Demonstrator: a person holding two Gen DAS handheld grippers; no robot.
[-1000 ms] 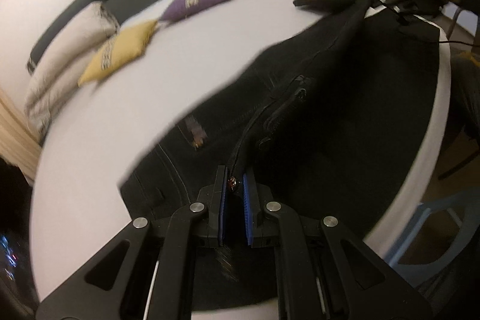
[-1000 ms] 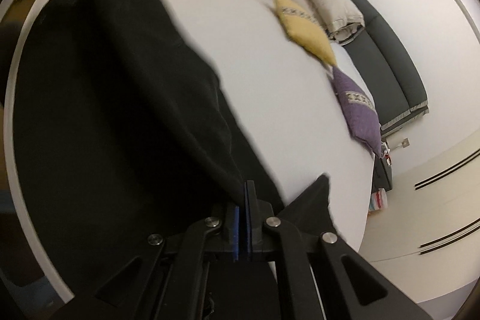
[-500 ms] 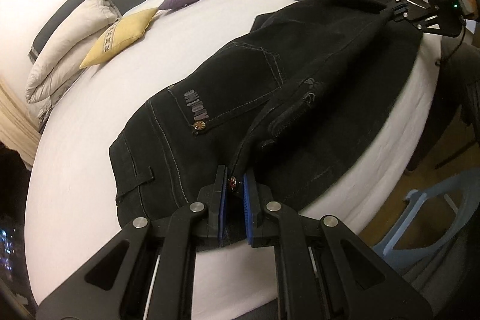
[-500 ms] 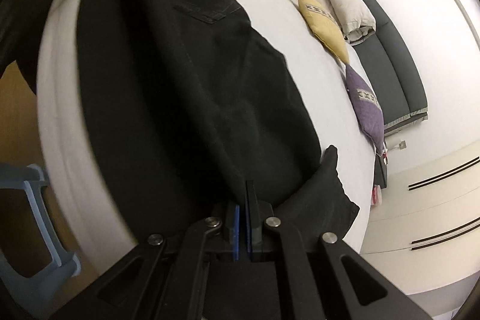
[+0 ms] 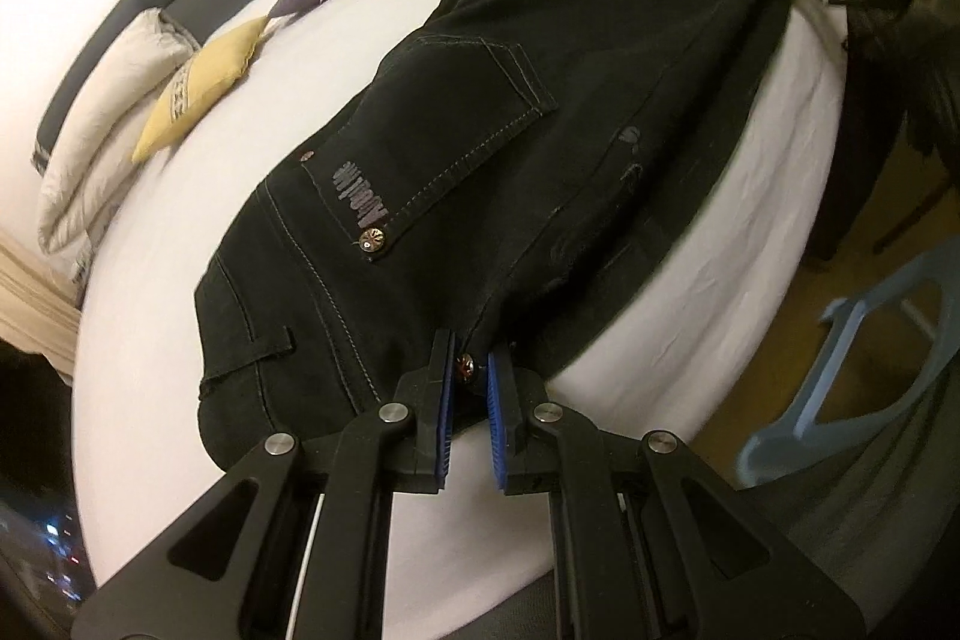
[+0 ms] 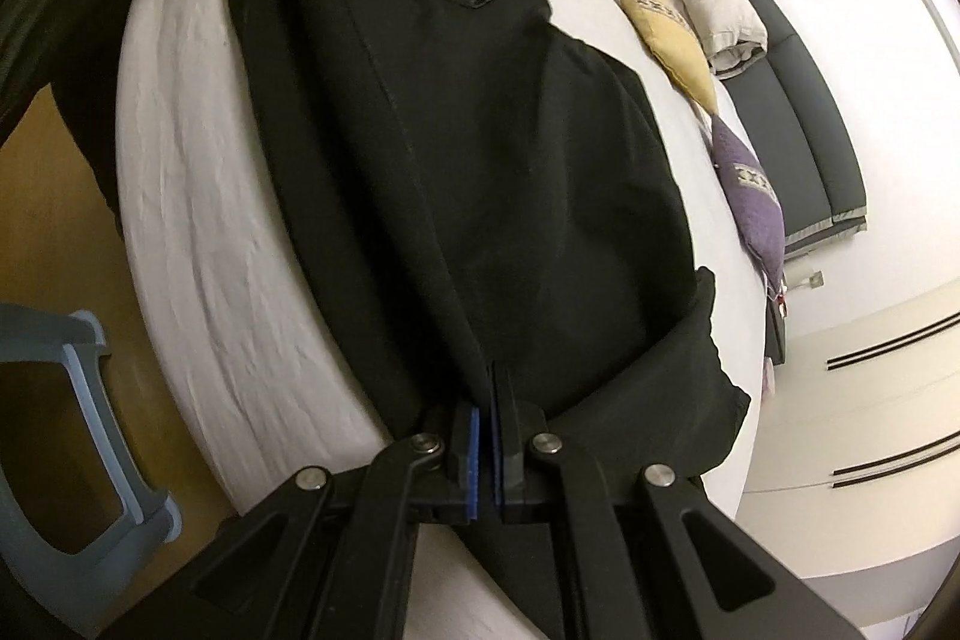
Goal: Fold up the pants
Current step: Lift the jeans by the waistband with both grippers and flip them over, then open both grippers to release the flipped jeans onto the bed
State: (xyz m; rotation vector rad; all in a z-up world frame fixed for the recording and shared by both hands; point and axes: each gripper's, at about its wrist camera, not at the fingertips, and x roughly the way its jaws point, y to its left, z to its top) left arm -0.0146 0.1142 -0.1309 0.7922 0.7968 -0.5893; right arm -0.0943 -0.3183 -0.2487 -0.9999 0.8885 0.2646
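Black pants (image 5: 480, 148), lying along the near edge of the white bed (image 5: 198, 220): your left claw (image 5: 468, 382) pinches the waistband at its button, your right claw (image 6: 487, 412) is pressed together on the leg end.
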